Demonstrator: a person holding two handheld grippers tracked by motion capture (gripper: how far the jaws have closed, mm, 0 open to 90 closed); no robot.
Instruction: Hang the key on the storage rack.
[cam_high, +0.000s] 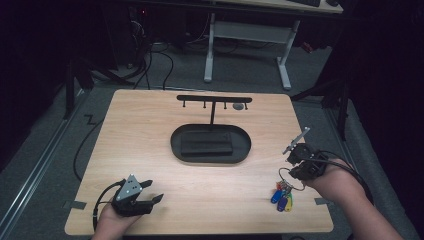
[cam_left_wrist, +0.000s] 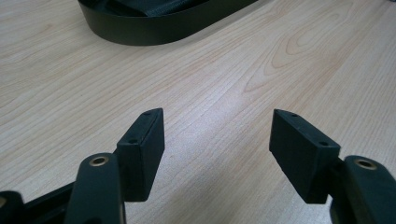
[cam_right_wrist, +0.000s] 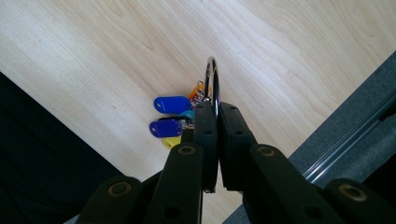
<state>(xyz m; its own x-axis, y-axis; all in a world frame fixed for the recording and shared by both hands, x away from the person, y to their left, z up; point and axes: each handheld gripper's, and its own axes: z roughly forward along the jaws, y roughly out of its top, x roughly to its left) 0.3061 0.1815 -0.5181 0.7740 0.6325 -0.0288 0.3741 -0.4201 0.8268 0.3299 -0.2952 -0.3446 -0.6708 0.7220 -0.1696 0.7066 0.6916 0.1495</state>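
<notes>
Now the right tool (cam_high: 296, 167) pinches the metal key ring (cam_right_wrist: 212, 81) near the desk's (cam_high: 150, 140) right front corner.

Seen along its jaws in the right gripper view, the ring stands on edge between the pressed-together pads, with blue (cam_right_wrist: 170, 104), yellow and orange key tags (cam_high: 283, 196) hanging below it over the wood. The left tool (cam_high: 150, 191) sits at the left front of the desk, jaws spread with nothing between them. A black oval tray (cam_high: 210, 143) with a hook stand (cam_high: 214, 99) lies at the middle, well apart from both.
</notes>
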